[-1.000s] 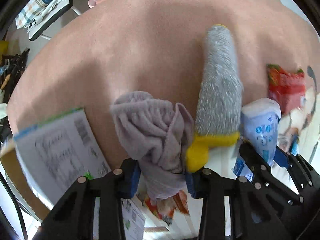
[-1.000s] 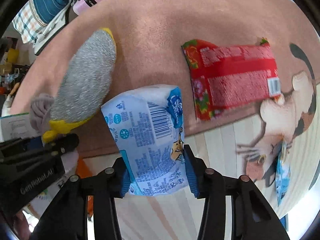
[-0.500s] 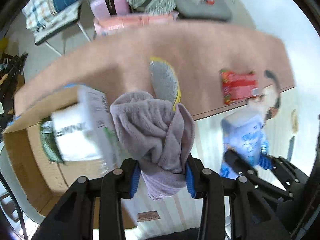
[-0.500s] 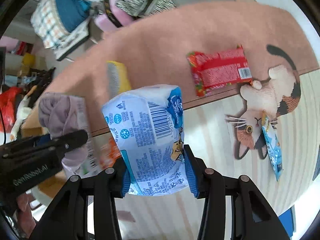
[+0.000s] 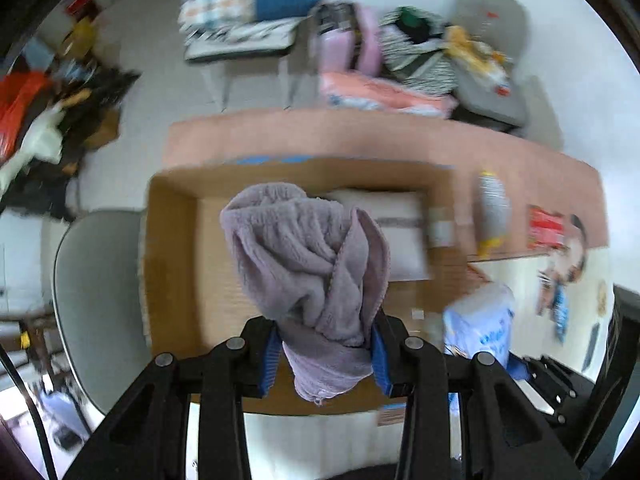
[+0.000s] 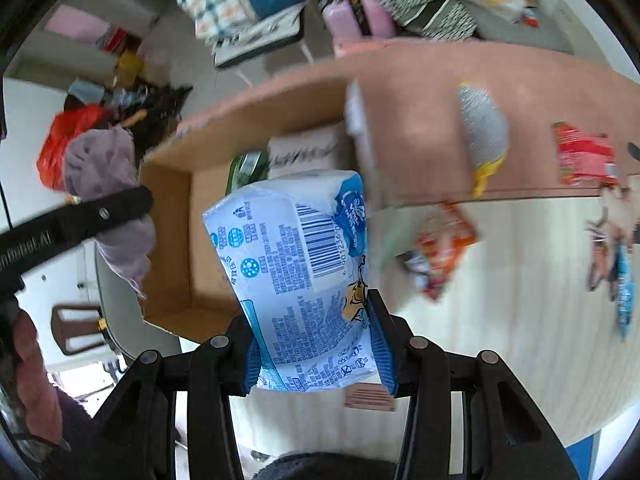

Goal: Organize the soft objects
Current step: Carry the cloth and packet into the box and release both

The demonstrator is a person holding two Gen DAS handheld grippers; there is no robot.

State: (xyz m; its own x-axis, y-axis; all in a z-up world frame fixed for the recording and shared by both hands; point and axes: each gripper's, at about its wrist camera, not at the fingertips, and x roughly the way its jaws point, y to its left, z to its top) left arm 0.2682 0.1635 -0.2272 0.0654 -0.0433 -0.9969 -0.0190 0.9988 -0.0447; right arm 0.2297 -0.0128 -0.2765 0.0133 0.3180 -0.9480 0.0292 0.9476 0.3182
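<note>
Now I carry both loads over the box (image 5: 172, 264); my left gripper (image 5: 324, 354) is clamped on the towel (image 5: 308, 256), my right gripper (image 6: 314, 354) on the tissue pack (image 6: 296, 256) — both hang above its open inside; next I must lower and release them there, I think.

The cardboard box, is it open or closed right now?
Open. The cardboard box shows its bare inner floor and walls from above, with a white package lying inside.
</note>
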